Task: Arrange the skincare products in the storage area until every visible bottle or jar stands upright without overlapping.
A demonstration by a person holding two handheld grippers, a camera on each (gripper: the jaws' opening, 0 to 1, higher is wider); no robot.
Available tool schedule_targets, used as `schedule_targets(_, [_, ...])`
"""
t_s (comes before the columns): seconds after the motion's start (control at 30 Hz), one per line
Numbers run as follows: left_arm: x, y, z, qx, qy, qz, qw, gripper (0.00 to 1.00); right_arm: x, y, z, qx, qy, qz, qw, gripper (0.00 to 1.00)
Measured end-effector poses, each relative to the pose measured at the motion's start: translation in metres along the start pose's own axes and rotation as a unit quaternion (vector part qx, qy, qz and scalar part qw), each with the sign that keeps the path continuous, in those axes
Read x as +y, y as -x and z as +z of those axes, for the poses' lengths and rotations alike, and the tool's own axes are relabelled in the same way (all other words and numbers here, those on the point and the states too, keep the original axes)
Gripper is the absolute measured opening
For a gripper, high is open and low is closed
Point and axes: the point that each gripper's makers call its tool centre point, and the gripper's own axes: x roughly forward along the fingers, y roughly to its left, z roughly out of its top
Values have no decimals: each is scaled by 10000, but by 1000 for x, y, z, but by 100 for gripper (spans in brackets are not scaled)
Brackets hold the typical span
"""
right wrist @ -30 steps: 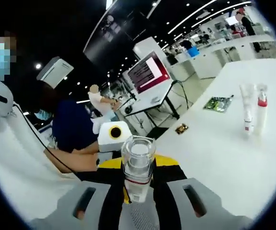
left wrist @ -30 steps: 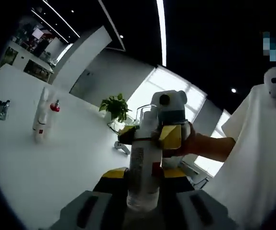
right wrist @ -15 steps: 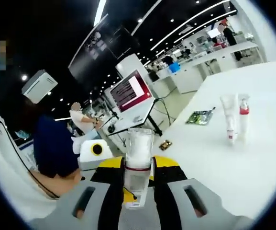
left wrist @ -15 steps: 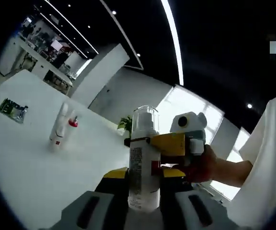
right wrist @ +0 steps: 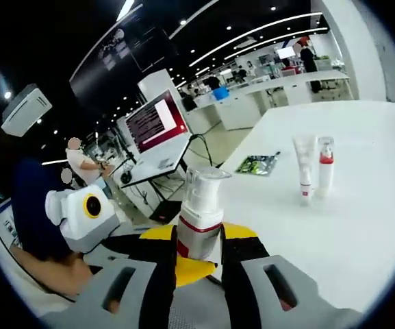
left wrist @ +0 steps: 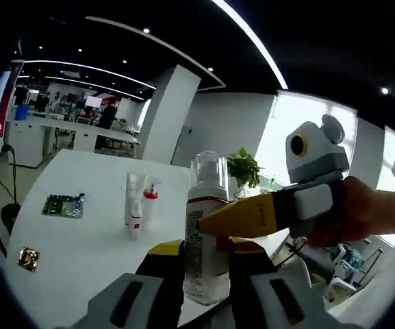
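Observation:
A white pump bottle point(left wrist: 202, 253) with a printed label, a red band and a clear cap point(left wrist: 209, 171) stands upright off the table. My left gripper point(left wrist: 204, 288) is shut on its lower body. My right gripper point(right wrist: 197, 253) is shut on it higher up; its yellow jaw reaches in from the right in the left gripper view. The bottle's pump head point(right wrist: 206, 181) rises between the right jaws. On the white table point(left wrist: 81, 253) stand a white tube point(left wrist: 134, 205) and a small red-collared pump bottle point(left wrist: 150, 200), side by side and upright; the same tube point(right wrist: 303, 168) and small bottle point(right wrist: 325, 166) stand close together.
A green sachet point(left wrist: 64, 205) and a small gold packet point(left wrist: 28, 256) lie flat on the table; the sachet point(right wrist: 257, 163) lies near the table's edge. A person's hand point(left wrist: 372, 212) holds the right gripper. A monitor point(right wrist: 157, 123) stands beyond the table.
Both views have swung, bringing more of the table into sight. The bottle stays held by both grippers. In the right gripper view the pump head now shows where the clear cap was.

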Motion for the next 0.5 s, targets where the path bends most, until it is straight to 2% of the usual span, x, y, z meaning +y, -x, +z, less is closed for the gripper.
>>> schedule_targets(0.07, [1, 3, 3, -113, 101, -2, 9999, 23, 3, -1, 3, -140, -295, 159, 9993, 21])
schedule_targets(0.1, [2, 4, 5, -207, 208, -34, 9996, 24, 2, 0, 2, -112, -176, 162, 9997, 21])
schedule_targets(0.13, [2, 5, 3, -211, 145, 1, 9997, 24, 4, -1, 1, -81, -216, 221, 9995, 21])
schedule_targets(0.17, [5, 5, 1, -184, -159, 164, 9996, 24, 4, -2, 0, -47, -181, 218, 9996, 20])
schedule_targets(0.2, [6, 5, 0, -175, -261, 259, 9992, 24, 5, -4, -3, 20, -12, 257, 9997, 20])
schedule_targets(0.3, [7, 3, -5, -176, -41, 205, 9996, 25, 5, -5, -6, 60, 108, 255, 9996, 20])
schedule_targets(0.37, [9, 1, -8, -77, -242, 153, 9996, 25, 3, -6, -8, 89, 217, 252, 9994, 20])
schedule_targets(0.43, [9, -3, -9, 60, -93, 16, 9999, 25, -1, -6, -8, 93, 302, 299, 9991, 20])
schedule_targets(0.5, [9, -4, -9, 72, -168, -12, 9998, 26, -4, -7, -7, 71, 286, 346, 9990, 20])
